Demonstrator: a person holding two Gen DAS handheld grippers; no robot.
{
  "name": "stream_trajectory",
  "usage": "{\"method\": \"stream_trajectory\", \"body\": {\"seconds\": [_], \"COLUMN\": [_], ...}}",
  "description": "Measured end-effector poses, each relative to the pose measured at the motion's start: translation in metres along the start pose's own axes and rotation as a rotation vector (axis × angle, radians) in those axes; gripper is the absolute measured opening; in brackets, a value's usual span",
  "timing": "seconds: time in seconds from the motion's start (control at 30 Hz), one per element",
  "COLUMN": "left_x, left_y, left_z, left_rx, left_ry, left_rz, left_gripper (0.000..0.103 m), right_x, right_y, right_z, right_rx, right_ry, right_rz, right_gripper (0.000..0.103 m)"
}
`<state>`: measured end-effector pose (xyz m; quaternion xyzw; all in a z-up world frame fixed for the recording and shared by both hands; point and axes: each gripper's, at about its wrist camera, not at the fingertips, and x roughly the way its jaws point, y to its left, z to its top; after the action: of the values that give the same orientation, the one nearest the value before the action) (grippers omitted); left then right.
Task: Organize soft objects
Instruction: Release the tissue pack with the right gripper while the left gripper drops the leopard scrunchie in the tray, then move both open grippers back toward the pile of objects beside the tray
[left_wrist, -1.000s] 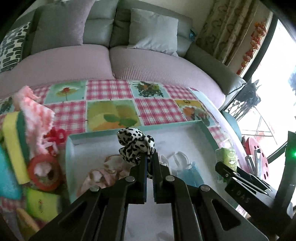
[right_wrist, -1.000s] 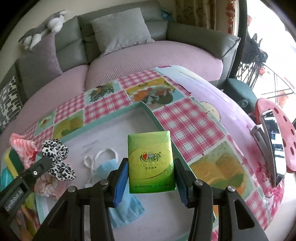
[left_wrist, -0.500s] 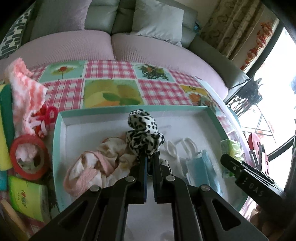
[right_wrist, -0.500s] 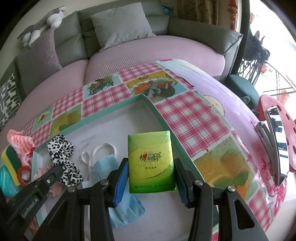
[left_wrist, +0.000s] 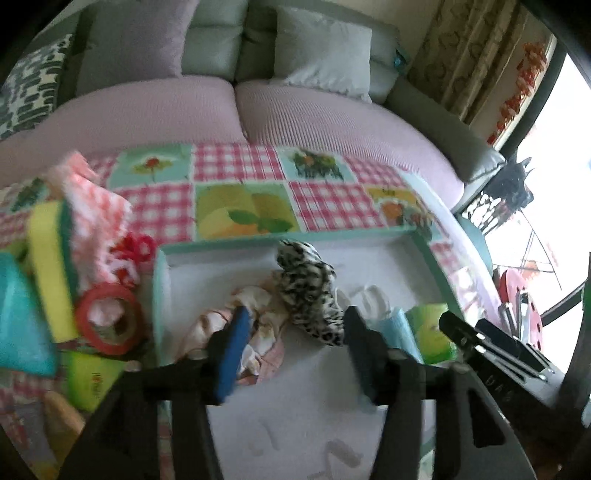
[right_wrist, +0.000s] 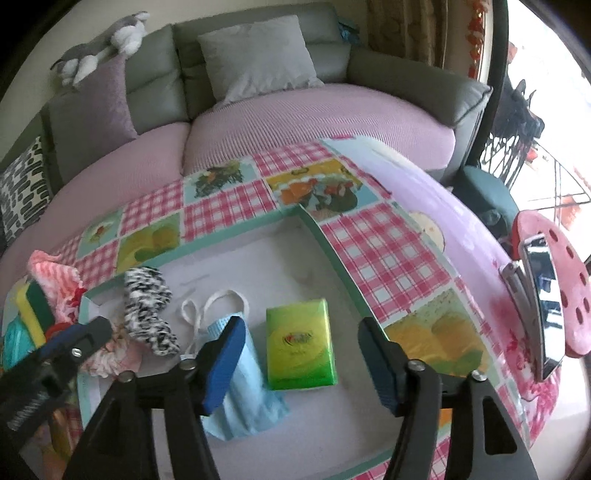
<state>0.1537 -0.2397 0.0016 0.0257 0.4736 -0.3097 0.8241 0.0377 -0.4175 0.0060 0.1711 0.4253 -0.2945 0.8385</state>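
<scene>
Right wrist view shows I've just let go with both: the right gripper (right_wrist: 299, 350) stands wide open over the green tissue pack (right_wrist: 301, 350) now lying in the tray (right_wrist: 332, 258), the left gripper (left_wrist: 291, 332) likewise open behind the dropped leopard scrunchie (left_wrist: 310, 291), so both are stowed.

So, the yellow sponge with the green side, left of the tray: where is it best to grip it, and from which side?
Probably from above, across its thickness. The yellow sponge stands on edge outside the tray, so one finger goes on the yellow face, the other on the green scouring side. The pink cloth leans against the green side, so grip near the upper end.
</scene>
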Motion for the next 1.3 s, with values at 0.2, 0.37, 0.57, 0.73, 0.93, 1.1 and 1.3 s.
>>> {"method": "stream_trajectory", "body": {"seconds": [0.2,0.37,0.57,0.73,0.93,1.1,1.3], "left_x": [-0.019,-0.028,-0.050,-0.066,-0.091,-0.110,-0.126], "left_y": [0.012,0.034,0.063,0.086,0.108,0.129,0.165], "left_z": [0.004,-0.002,-0.013,-0.025,-0.035,-0.037,-0.049], "left_rx": [-0.012,-0.050,-0.106,-0.159,-0.195,-0.239,-0.319], "left_ry": [-0.016,0.000,-0.019,-0.019,-0.047,-0.066,-0.052], "left_rz": [0.135,0.264,0.335,0.363,0.388,0.406,0.447], "left_gripper": [0.080,0.087,0.089,0.089,0.089,0.089,0.089], "right_x": [-0.001,-0.005,-0.015,-0.021,-0.027,-0.029,-0.030], "right_y": [0.012,0.020,0.044,0.070,0.100,0.125,0.154], "right_z": [-0.003,-0.006,-0.011,-0.022,-0.033,-0.043,-0.057], "right_rx": [-0.059,-0.062,-0.085,-0.136,-0.197,-0.244,-0.297], "right_ry": [0.024,0.026,0.019,0.033,0.047,0.071,0.111], "right_rz": [0.035,0.077,0.164,0.204,0.280,0.335,0.403], "right_gripper": [0.087,0.092,0.103,0.103,0.103,0.103,0.103]}}
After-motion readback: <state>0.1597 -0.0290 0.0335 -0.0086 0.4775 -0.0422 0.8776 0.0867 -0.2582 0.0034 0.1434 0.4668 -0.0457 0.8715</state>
